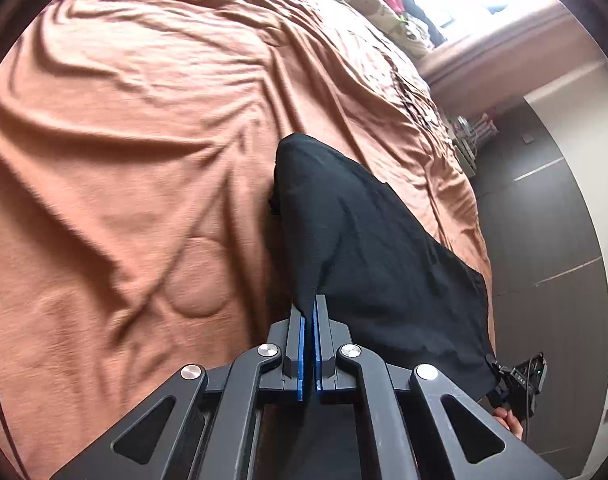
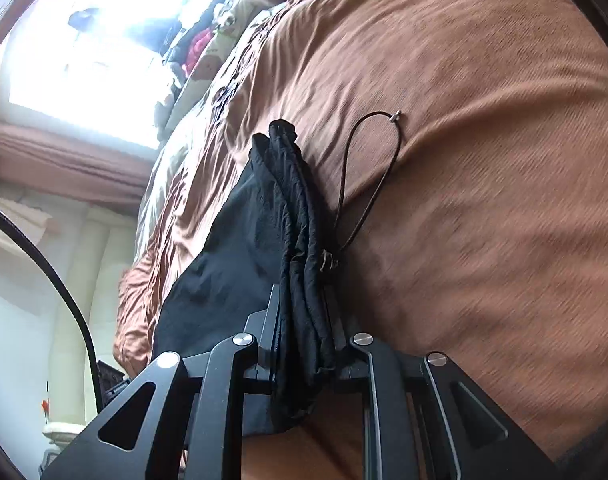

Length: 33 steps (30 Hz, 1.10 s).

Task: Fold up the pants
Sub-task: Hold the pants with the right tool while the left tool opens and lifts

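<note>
We hold the left gripper (image 1: 309, 312) with its jaws pressed together on a thin edge of the black pants (image 1: 368, 248), which drape over the brown bedspread (image 1: 124, 140). The right gripper (image 2: 308, 316) clamps the bunched waistband, and a drawstring (image 2: 368, 168) loops onto the bedspread just beside it

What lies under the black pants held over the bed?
Under the black pants the brown bedspread shows all around. The part directly beneath them is covered, so anything there cannot be seen.
</note>
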Motion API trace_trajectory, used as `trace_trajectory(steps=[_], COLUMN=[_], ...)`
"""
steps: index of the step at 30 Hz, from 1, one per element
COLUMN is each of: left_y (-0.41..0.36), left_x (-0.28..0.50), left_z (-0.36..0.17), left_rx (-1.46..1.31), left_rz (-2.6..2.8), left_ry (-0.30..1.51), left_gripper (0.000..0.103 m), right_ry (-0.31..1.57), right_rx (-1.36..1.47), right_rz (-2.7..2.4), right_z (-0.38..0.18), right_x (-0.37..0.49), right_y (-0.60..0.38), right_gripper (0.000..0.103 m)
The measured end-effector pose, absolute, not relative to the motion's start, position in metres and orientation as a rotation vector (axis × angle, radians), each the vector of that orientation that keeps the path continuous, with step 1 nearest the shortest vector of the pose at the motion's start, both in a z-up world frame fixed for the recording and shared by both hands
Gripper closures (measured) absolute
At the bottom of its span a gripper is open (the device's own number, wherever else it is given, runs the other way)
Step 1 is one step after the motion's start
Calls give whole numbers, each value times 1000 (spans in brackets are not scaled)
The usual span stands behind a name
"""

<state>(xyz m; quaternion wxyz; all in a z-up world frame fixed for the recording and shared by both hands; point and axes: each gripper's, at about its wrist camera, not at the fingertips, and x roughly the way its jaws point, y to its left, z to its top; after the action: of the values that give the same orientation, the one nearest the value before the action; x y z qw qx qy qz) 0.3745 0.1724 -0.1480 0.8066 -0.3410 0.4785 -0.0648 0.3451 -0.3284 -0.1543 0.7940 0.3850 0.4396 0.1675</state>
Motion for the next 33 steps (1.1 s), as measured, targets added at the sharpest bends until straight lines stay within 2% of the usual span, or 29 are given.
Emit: trace_trajectory(steps=[21, 33], left_y=[298, 330], left_x=[296, 287], left_z=[-151, -163], left_rx=[-801, -830], left_rz=[-15, 26], left_ry=[980, 982], left_gripper=[100, 100], right_ry=[1029, 1059], right_rx=[715, 673], right_rz=[493, 540], right_z=[-155, -164], right_x=[383, 389], right_y=[-209, -194], right_gripper=[89, 89])
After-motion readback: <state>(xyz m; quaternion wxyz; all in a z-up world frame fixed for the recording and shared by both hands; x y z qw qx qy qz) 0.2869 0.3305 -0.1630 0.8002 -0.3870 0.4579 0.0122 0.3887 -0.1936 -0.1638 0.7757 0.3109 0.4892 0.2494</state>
